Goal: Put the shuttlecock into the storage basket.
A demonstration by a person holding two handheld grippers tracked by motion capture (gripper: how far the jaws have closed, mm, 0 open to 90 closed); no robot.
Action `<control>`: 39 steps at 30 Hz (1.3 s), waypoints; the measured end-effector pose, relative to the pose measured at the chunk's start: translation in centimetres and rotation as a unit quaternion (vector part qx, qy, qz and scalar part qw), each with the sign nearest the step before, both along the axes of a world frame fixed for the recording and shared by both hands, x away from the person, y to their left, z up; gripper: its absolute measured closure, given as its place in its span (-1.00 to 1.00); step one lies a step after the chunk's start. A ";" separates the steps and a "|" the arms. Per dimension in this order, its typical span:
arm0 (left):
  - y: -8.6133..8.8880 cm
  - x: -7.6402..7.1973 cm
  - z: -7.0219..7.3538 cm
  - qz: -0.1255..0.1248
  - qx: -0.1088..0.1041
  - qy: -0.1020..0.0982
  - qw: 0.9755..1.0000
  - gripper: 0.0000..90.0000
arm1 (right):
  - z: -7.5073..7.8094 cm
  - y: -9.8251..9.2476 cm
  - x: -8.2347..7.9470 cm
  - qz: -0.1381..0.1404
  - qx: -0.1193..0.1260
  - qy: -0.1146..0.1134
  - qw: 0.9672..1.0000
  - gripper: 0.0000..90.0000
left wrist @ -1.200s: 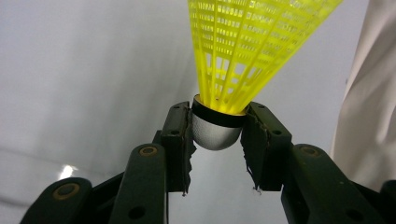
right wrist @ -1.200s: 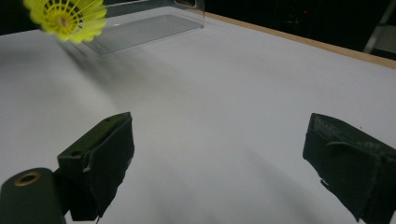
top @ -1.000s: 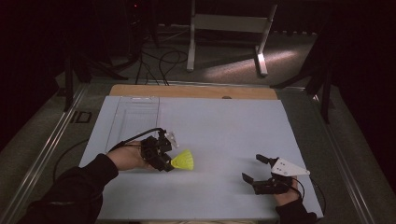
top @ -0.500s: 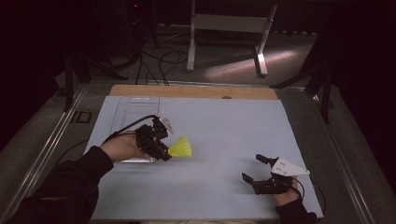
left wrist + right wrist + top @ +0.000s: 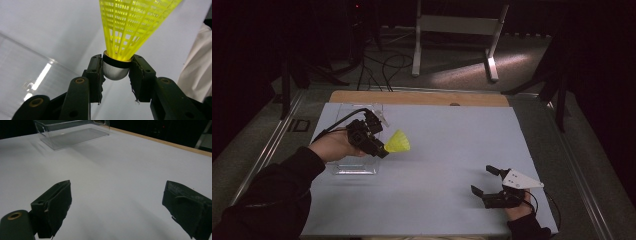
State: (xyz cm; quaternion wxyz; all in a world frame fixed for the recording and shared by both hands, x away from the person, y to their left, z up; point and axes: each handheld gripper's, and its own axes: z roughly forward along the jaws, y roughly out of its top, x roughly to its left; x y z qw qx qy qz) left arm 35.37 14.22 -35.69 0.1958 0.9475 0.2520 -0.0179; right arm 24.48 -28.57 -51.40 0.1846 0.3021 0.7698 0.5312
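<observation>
From the high view, we see the left tool clamped on a yellow shuttlecock, lifted above the blue-grey bench. The shuttlecock's long axis runs from the jaws toward the right, skirt leading. A clear plastic box sits just beneath and behind the left hand, so we judge the coming move turns on swinging the shuttlecock back over it. The right tool rests well apart, jaws spread.

In the left gripper view, the pads pinch the shuttlecock's rounded grey cork; the skirt's top is cut off. The box wall shows as a blurred glare at left.

In the right gripper view, the spread jaws hold nothing, and the box lies far ahead, its near end cropped.
</observation>
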 end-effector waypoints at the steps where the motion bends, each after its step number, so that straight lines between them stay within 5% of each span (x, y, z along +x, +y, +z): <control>1: 0.3 0.2 0.1 0.006 0.002 -0.002 1.000 0.44 | 0.0 0.0 0.0 0.001 0.002 0.000 1.000 -0.80; 22: 5.7 2.0 2.8 0.091 0.002 -0.028 0.995 0.44 | 0.0 0.0 0.0 0.001 0.000 -0.001 1.000 -0.80; 35: 10.2 1.9 2.0 0.155 0.014 -0.022 0.988 0.44 | 0.0 0.1 0.0 0.001 -0.002 0.003 1.000 -0.80; 39: 11.5 1.7 1.4 0.181 0.016 -0.014 0.983 0.44 | 0.0 0.1 0.0 0.001 -0.003 0.004 1.000 -0.80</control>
